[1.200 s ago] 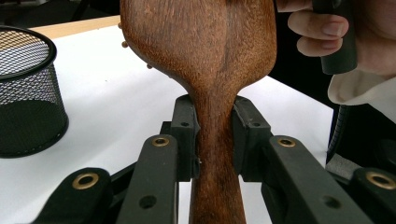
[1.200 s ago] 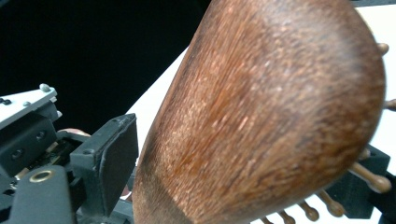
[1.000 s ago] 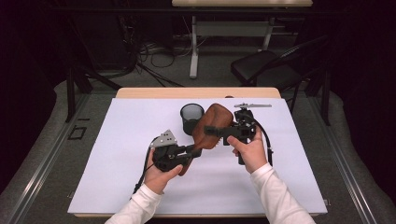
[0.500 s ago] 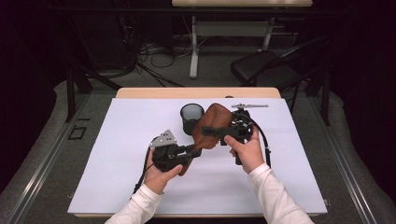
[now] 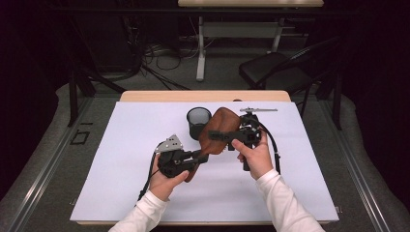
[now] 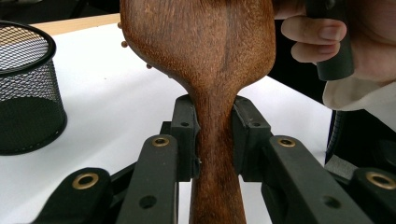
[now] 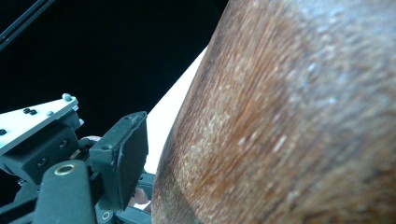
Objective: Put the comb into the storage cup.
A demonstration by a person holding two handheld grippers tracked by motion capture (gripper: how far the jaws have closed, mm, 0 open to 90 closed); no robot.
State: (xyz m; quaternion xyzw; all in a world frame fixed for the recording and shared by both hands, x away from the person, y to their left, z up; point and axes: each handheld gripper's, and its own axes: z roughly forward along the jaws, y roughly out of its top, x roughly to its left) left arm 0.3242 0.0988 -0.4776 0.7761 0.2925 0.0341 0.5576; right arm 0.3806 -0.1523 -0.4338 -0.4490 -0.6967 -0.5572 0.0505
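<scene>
Above the white mat [image 5: 121, 159] | left claw [image 6: 215, 135] clamps hairbrush [image 5: 218, 133] handle | right claw [image 5: 218, 136] closing around its head, contact unclear

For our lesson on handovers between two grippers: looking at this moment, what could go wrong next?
1. The right gripper, its jaws just closing on the wooden hairbrush's broad head, may slip on the curved wood.
2. If the left gripper releases the handle early, the brush could drop.
3. The mesh cup stands close; a swing might topple it.

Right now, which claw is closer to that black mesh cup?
The right claw: it reaches over the wooden brush just right of the mesh cup. The left claw grips the brush handle nearer the person, farther from the cup.
</scene>
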